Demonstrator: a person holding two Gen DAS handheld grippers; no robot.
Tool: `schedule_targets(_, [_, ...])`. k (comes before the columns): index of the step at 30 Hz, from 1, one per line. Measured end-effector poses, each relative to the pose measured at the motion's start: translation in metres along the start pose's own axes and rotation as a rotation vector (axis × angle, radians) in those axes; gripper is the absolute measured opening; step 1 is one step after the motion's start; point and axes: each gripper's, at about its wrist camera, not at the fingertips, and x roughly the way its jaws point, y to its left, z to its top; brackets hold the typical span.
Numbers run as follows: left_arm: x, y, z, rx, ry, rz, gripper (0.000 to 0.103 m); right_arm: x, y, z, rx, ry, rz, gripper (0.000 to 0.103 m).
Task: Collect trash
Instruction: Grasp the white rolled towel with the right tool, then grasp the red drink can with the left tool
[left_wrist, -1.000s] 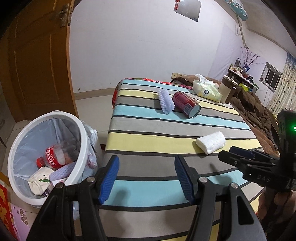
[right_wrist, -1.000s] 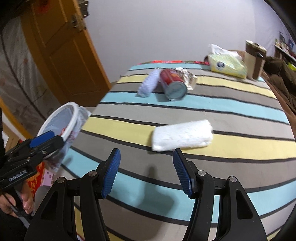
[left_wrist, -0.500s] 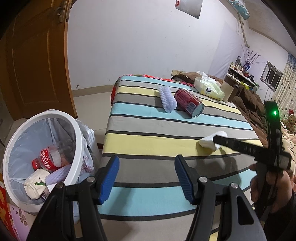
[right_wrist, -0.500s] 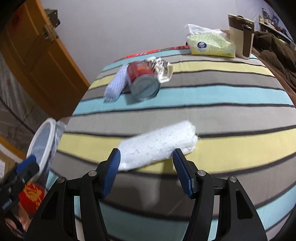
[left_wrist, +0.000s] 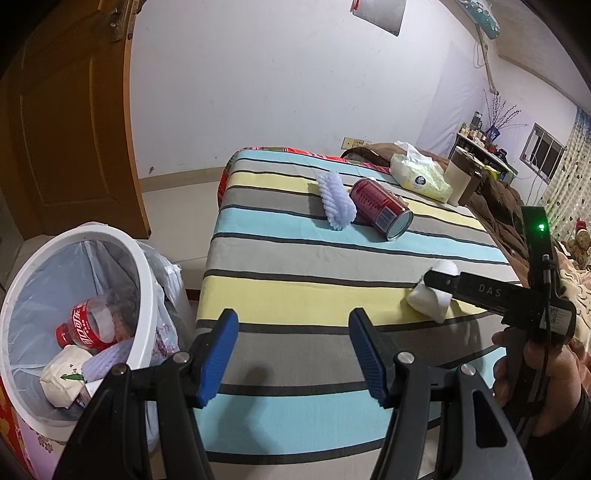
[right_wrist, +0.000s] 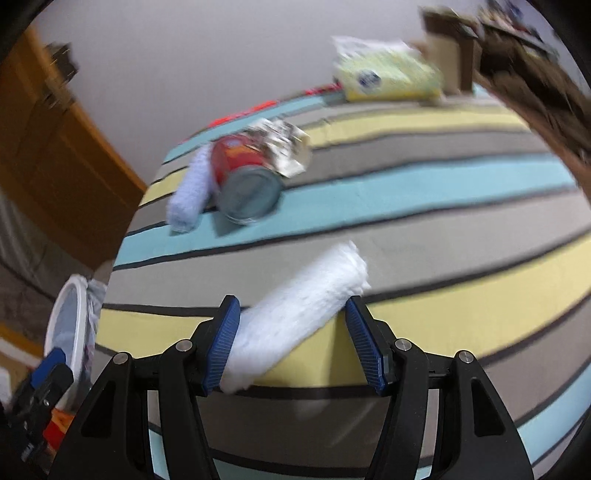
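Note:
A white foam roll (right_wrist: 295, 321) lies on the striped bed, between the open jaws of my right gripper (right_wrist: 291, 343); it also shows in the left wrist view (left_wrist: 432, 299), with the right gripper (left_wrist: 443, 282) around it. A red can (left_wrist: 380, 208) and a lilac foam net (left_wrist: 334, 203) lie farther back; they also show in the right wrist view, the can (right_wrist: 247, 177) and net (right_wrist: 188, 192). My left gripper (left_wrist: 291, 354) is open and empty over the bed's near edge. A white trash bin (left_wrist: 48, 258) with a bag liner stands left of the bed.
The bin holds a red-labelled bottle (left_wrist: 88, 325) and paper trash. A tissue pack (left_wrist: 421, 177) and a brown-and-cream cup (left_wrist: 458, 181) stand at the bed's far side. A brown blanket (left_wrist: 498, 206) lies at the right. A wooden door (left_wrist: 66, 118) is behind the bin.
My right gripper has moved forward and down over the bed until the white foam roll sits between its open jaws. The left gripper has barely shifted.

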Motion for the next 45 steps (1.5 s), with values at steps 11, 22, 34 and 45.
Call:
schedule_targets(11, [0.001, 0.002, 0.004, -0.014, 0.007, -0.005, 0.064, 0.005, 0.019, 0.000, -0.122, 0.008, 0.002, 0.026])
schedule_targets(22, [0.021, -0.022, 0.032, -0.011, 0.021, -0.044, 0.064, -0.021, 0.013, 0.006, -0.187, -0.063, 0.037, 0.019])
schedule_targets(34, [0.070, -0.072, 0.075, 0.008, 0.038, -0.101, 0.064, -0.030, -0.024, 0.010, -0.147, -0.086, 0.028, 0.019])
schedule_targets(45, [0.124, -0.095, 0.107, -0.059, 0.076, -0.107, 0.068, -0.029, -0.051, 0.017, -0.119, -0.087, 0.038, 0.019])
